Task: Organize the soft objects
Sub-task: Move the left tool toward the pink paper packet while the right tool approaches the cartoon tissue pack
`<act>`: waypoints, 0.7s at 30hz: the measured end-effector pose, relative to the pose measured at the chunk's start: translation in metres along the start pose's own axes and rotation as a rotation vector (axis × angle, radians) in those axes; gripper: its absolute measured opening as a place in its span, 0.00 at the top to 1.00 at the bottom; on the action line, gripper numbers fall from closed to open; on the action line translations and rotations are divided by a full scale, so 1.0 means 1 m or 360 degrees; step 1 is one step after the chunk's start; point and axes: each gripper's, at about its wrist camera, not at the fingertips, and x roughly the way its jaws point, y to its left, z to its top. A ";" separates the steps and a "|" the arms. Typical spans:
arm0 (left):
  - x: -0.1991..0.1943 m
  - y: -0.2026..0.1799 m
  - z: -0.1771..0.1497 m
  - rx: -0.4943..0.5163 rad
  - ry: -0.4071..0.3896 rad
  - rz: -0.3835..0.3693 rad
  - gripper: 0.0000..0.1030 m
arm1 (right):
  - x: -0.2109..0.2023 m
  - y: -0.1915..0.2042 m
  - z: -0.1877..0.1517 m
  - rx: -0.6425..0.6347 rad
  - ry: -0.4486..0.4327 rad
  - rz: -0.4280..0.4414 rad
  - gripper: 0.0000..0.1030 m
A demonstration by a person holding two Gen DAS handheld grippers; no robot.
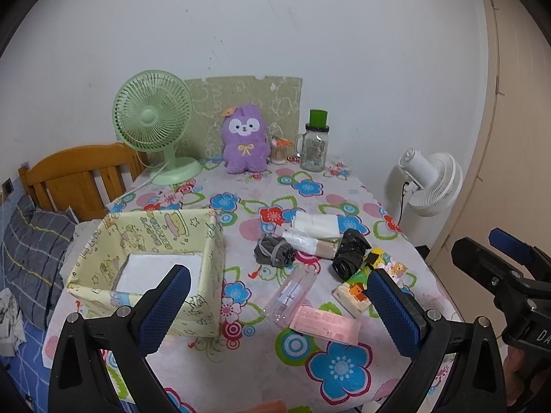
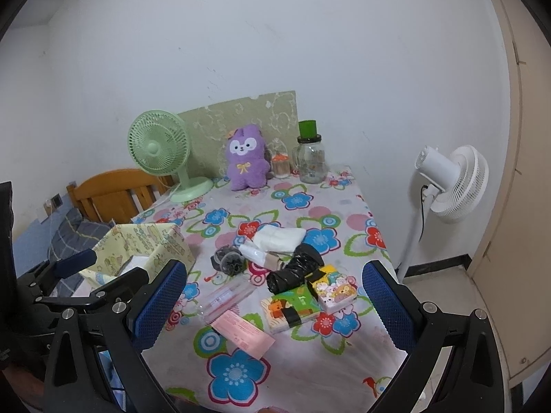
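Black bag roll (image 2: 294, 273), long axis diagonal, near-left to far-right.

Home bedroom, wooden bed headboard (image 1: 79, 175) with pillow (image 1: 34, 247), flowered tablecloth (image 1: 310, 361), plush toy (image 1: 244, 139), desk fan (image 1: 155, 127)

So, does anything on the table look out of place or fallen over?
Yes: the clear plastic bottle lies on its side, its lower end on the pink packet. The soft items are still outside the fabric box.
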 end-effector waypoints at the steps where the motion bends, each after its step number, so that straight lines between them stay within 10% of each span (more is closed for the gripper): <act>1: 0.003 -0.001 0.000 0.0004 0.0012 -0.0003 0.00 | 0.002 -0.002 -0.001 0.0004 0.0006 -0.0004 0.00; 21: 0.065 -0.028 -0.016 0.0044 0.0236 -0.0037 0.00 | 0.051 -0.035 -0.015 0.0085 0.0170 -0.0037 0.00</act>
